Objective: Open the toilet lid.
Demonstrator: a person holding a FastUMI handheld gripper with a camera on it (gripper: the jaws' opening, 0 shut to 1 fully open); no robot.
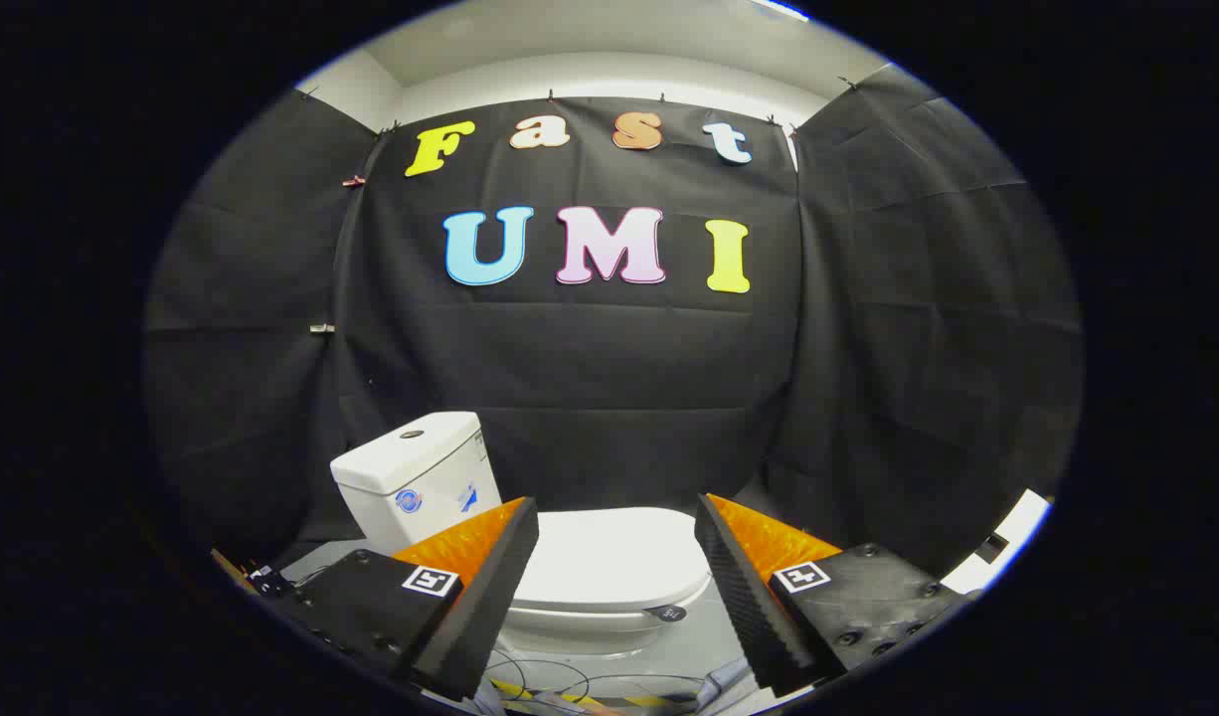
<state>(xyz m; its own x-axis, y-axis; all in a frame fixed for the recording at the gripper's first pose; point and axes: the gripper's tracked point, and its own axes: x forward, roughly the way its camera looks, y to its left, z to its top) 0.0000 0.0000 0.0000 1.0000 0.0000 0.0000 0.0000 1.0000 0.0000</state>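
So the gripper [617,517] was spread wide and holding nothing, I'd guess so it could catch the lid's edge. The toilet lid [614,557] sat closed just ahead between the fingers, with the tank [411,477] behind it to the left.

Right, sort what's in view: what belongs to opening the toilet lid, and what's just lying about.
Belongs to the job:
- toilet lid, down, white, just ahead of the fingers
- gripper, fingers apart, holding nothing

Just lying about:
- cistern, behind the lid
- cables on the floor below the bowl
- black cloth wall behind the toilet
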